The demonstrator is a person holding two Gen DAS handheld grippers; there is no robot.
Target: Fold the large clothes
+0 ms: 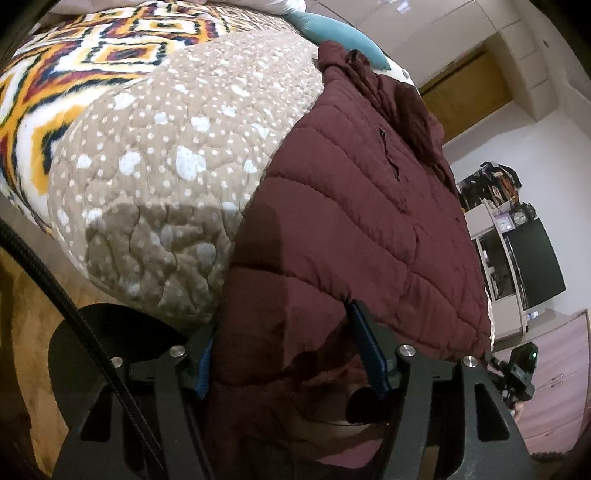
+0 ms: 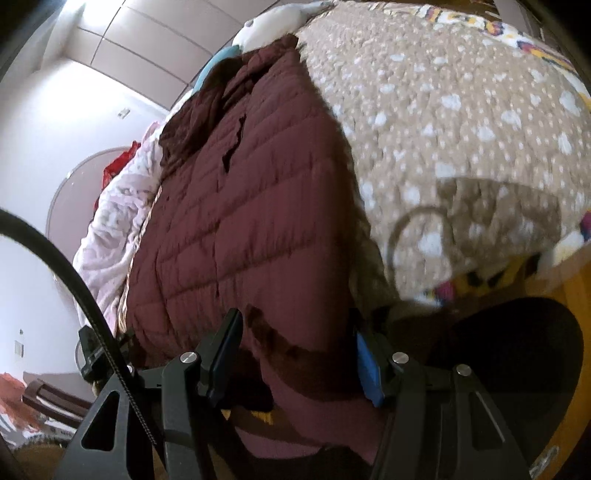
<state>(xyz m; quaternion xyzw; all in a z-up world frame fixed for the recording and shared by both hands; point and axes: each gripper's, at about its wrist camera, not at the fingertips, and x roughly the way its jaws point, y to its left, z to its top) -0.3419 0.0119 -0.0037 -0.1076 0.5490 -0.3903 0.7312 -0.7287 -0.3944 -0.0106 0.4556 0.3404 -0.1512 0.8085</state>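
Bed (image 1: 92,88): carries all soft items; covered far side by a geometric orange, navy and white blanket (image 1: 66,62); wooden floor (image 1: 26,295) below its near edge.
Beige quilt (image 1: 177,155), white-dotted: lies over the blanket, directly beside the jacket and partly under it; in the right wrist view it fills the upper right (image 2: 461,110).
Maroon puffer jacket (image 1: 351,206): spread lengthwise on the bed, collar end away, hem hanging over the near edge; also seen at (image 2: 251,206); pocket slit visible on its face.
Pale pink bedding (image 2: 114,206): bunched along the jacket's far flank in the right wrist view.
Teal pillow (image 1: 332,33): beyond the collar.
Left gripper (image 1: 291,354): jaws spread wide, hem fabric bulging between them; whether they press it, cannot tell.
Right gripper (image 2: 295,354): jaws likewise spread around the hem; grip unclear.
Black cable (image 1: 74,302): crosses the left wrist view.
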